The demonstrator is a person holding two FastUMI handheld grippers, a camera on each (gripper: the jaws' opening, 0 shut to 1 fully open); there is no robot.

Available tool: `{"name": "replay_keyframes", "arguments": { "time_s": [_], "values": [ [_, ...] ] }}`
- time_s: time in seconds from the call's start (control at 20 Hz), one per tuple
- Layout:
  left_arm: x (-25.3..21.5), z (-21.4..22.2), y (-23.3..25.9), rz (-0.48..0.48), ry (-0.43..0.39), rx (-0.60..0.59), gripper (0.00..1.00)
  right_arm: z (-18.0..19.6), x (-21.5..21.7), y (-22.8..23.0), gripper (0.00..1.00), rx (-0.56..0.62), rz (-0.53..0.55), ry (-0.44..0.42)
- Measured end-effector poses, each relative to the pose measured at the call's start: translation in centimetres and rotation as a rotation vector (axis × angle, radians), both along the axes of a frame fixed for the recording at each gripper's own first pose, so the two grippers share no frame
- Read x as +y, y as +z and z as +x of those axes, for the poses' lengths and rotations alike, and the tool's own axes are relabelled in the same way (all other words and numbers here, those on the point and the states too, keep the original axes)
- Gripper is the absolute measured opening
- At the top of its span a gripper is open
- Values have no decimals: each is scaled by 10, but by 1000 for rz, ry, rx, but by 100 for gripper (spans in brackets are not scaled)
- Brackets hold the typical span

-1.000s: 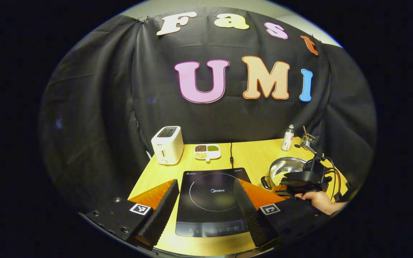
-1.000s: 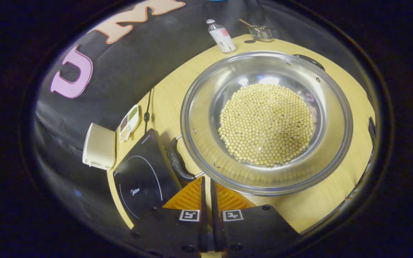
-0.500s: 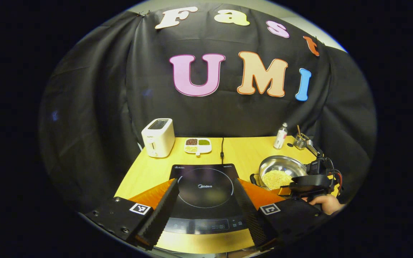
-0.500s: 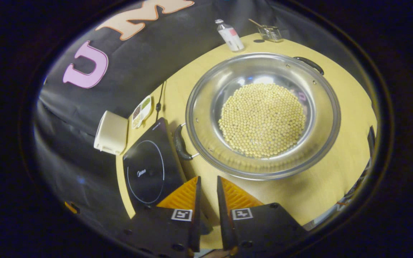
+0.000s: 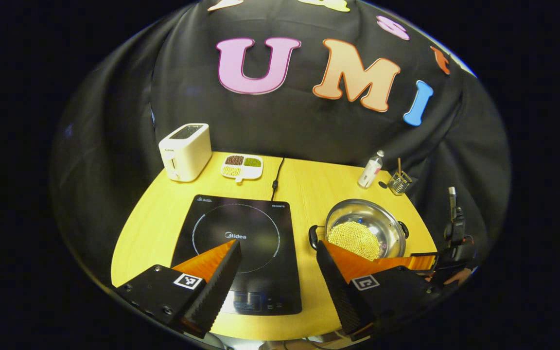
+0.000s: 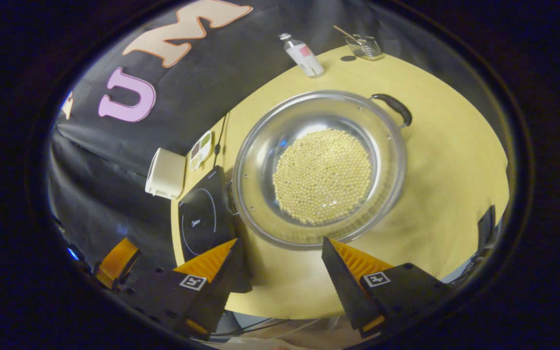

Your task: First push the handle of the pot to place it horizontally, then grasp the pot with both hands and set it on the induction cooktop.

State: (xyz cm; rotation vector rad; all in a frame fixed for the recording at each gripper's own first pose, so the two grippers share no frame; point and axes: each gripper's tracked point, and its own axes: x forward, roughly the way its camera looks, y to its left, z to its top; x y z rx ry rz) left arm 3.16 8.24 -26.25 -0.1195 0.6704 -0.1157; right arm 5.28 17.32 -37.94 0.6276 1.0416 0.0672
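Right now the pot (image 6: 319,167), a steel one full of pale beans (image 6: 323,175), sits on the table (image 6: 445,146) just beside the induction cooktop (image 5: 241,243), not on it, with one black handle (image 6: 394,104) on the side away from the cooktop and the other (image 5: 313,236) on the side facing it. Hovering over the table's near edge short of the pot, the right gripper (image 6: 280,257) has its jaws spread wide and holds nothing. Over the cooktop's near half, the left gripper (image 5: 278,265) is likewise parted and empty, while a toaster (image 5: 185,150), a divided dish (image 5: 241,166) and a bottle (image 5: 370,170) stand beyond the cooktop by the wall.
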Motion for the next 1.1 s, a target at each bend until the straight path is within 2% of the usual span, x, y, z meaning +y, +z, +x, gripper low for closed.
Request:
{"name": "replay_keyframes", "arguments": {
  "time_s": [0.05, 0.1, 0.15, 0.2, 0.25, 0.35, 0.4, 0.5, 0.55, 0.6, 0.65, 0.9, 0.95, 1.0, 1.05, 1.1],
  "values": [
    [-8, 6, -4, -4, 8, 20, 96, 4, -16, -1, 100, 13, -13, 7],
    [-16, 11, -12, -4, 12, 42, 95, 10, -32, -2, 94, 22, -29, 16],
    [-23, 16, -18, -2, 13, 66, 96, 18, -49, -1, 100, 28, -48, 24],
    [-31, 21, -25, 0, 9, 88, 100, 26, -65, -2, 94, 29, -66, 31],
    [-39, 26, -30, 1, 3, 107, 96, 35, -81, -1, 100, 32, -83, 35],
    [-55, 35, -41, -2, -16, 145, 96, 53, -109, 4, 100, 30, -101, 36],
    [-62, 40, -48, -1, -27, 169, 96, 64, -122, 6, 94, 27, -105, 33],
    [-74, 47, -62, -3, -49, 220, 96, 85, -146, 5, 94, 21, -117, 29],
    [-80, 52, -69, -7, -63, 244, 96, 92, -154, 3, 100, 16, -126, 34],
    [-85, 56, -77, -12, -76, 269, 96, 100, -162, 1, 100, 13, -136, 42],
    [-89, 58, -85, -12, -81, 295, 96, 106, -168, -4, 93, 18, -141, 51],
    [-101, 66, -122, -34, -60, 413, 96, 118, -183, -38, 94, 84, -139, 115],
    [-102, 65, -129, -38, -54, 439, 96, 117, -183, -44, 100, 97, -140, 135],
    [-101, 65, -135, -38, -46, 459, 96, 118, -183, -50, 94, 106, -134, 153],
    [-100, 65, -140, -36, -37, 476, 96, 119, -181, -53, 100, 112, -123, 169],
    [-100, 66, -145, -32, -28, 491, 96, 120, -179, -56, 94, 117, -107, 181]
  ]
}}
